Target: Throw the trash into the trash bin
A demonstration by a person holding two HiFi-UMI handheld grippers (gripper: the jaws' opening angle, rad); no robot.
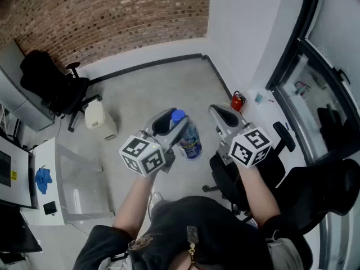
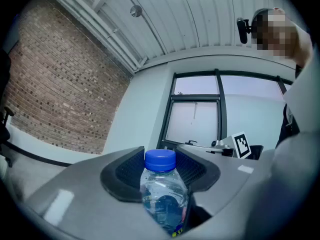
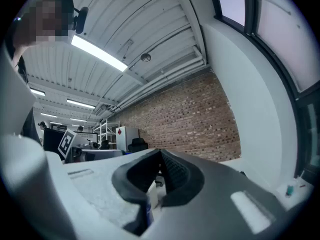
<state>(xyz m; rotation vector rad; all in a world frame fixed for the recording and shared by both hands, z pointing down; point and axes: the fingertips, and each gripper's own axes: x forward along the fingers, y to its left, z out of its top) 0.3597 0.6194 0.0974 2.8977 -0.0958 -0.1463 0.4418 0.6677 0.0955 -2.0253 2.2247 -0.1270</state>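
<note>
Head view: your left gripper is clamped on a clear water bottle with a blue cap. It holds the bottle above the floor, to the left of the red fire extinguisher and nearer to you. Left gripper view shows the bottle between both pads, cap uppermost. Your right gripper sits just on your side of the extinguisher. Right gripper view shows its jaws together with nothing between them.
</note>
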